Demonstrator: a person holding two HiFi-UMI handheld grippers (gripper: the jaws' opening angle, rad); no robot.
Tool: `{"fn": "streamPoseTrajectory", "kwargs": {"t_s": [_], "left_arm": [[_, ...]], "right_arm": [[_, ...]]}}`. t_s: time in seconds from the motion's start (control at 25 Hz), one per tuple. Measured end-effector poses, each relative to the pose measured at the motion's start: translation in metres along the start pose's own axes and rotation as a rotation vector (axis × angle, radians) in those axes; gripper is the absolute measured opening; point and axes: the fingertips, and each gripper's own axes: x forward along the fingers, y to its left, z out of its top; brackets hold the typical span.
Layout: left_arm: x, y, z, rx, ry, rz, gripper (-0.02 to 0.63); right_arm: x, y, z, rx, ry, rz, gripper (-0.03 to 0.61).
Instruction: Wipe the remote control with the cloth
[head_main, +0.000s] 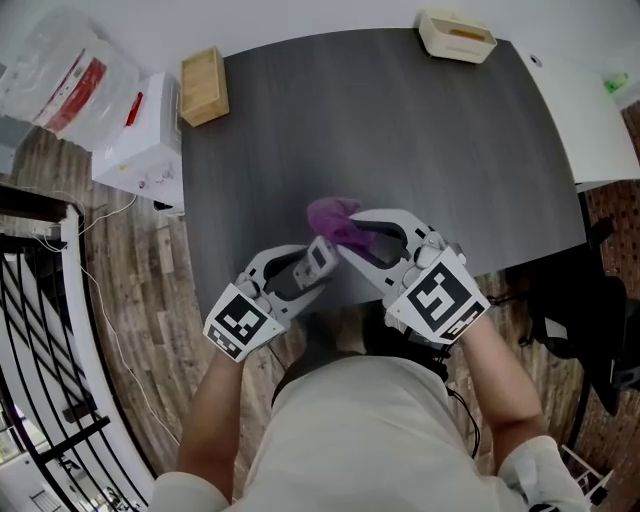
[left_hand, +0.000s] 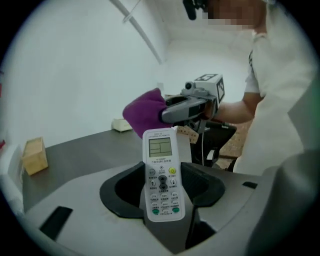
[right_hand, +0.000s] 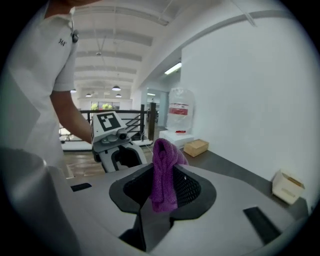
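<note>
Your left gripper (left_hand: 162, 192) has its jaws clamped on the lower part of the white remote control (left_hand: 161, 175), which stands upright between them with its screen and buttons facing the gripper's camera. In the head view it hangs in the air above the near edge of the dark table (head_main: 400, 130), not resting on it. Your right gripper (right_hand: 162, 189) is clenched on the purple cloth (right_hand: 164, 170), which is bunched between the jaws with a fold rising above them and an end drooping below. That cloth also sits over the near part of the table, just past the remote's top end; you cannot tell from any view whether the two touch. The two grippers point toward each other over the table's near edge, close together. On the table's far left corner lies a wooden block (head_main: 204, 86), and at its far edge toward the right sits a cream box (head_main: 456, 36). Off the table's left side stands a white appliance (head_main: 140, 140) with a clear plastic bag (head_main: 60, 70) beyond it.
</note>
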Motion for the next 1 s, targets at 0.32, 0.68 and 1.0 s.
{"fn": "streamPoseTrajectory", "kwargs": {"t_s": [0.32, 0.68, 1.0], "left_arm": [[0.000, 0.027, -0.027, -0.034, 0.120, 0.136, 0.225], [-0.055, 0.105, 0.002, -0.996, -0.712, 0.131, 0.225], [-0.054, 0.096, 0.036, -1.145, -0.998, -0.012, 0.225]], "right_arm": [[0.004, 0.044, -0.011, -0.149, 0.090, 0.110, 0.110], [0.001, 0.046, -0.033, 0.218, 0.006, 0.094, 0.110], [0.027, 0.016, -0.080, 1.040, -0.152, 0.035, 0.110]]}}
